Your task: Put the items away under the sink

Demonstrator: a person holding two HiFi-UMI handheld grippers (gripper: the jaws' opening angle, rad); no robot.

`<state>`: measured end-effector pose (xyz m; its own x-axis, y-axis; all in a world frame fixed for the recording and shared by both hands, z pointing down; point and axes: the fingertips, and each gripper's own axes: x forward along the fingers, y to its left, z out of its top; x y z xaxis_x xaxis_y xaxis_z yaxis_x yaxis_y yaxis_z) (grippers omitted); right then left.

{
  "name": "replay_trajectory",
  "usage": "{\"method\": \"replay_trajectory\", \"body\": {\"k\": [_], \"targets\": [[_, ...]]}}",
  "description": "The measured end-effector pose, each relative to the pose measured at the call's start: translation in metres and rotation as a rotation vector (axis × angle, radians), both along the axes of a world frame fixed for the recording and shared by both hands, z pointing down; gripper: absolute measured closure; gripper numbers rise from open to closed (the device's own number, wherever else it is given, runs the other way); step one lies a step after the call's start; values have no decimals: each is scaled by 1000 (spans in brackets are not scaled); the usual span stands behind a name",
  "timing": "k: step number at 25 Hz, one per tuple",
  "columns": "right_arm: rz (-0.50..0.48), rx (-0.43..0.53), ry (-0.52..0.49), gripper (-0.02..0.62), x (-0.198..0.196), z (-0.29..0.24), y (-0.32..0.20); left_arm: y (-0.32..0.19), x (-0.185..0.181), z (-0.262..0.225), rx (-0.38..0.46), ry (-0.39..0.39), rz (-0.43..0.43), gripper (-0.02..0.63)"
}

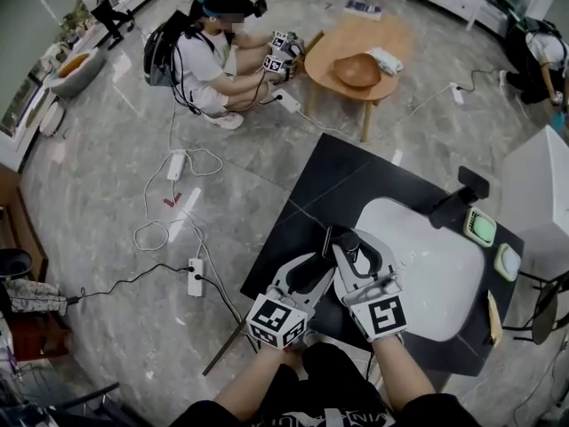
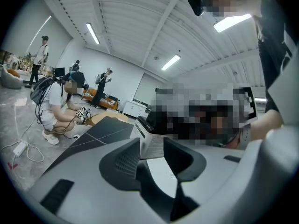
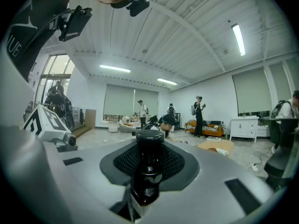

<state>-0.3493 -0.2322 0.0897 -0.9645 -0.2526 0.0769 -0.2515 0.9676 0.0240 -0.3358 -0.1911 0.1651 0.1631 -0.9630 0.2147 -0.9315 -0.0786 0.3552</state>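
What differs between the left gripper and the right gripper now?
The left gripper has its jaws apart, nothing between them; the right gripper is closed on a dark bottle. The left gripper is over the black countertop, the right gripper at the white sink edge. Both share one grey-white build.

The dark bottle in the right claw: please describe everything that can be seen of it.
The dark bottle is small, brown-black and glossy, like glass, with a wide black cap and a pale label low on its body. It stands upright between the ribbed pads of the right claw, which is shut on it. The head view shows it near the left rim of the white sink.
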Motion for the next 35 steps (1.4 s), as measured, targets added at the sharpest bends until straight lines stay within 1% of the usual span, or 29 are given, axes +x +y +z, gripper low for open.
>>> {"method": "replay_trajectory", "body": {"k": [6, 11, 18, 27, 31, 35], "targets": [[17, 12, -12, 491, 19, -10, 28, 22, 19, -9, 11, -14, 33, 460], [38, 22, -22, 491, 41, -18, 57, 48, 37, -15, 17, -43, 64, 460], [87, 45, -36, 491, 83, -26, 104, 94, 77, -21, 35, -65, 129, 460], [188, 42, -27, 491, 154, -18, 169, 159, 145, -15, 40, -73, 250, 460], [232, 53, -25, 491, 186, -12, 190, 180, 176, -7, 37, -74, 319, 460], [277, 37, -35, 491, 217, -4, 207, 198, 208, 2, 26, -82, 403, 460]]}}
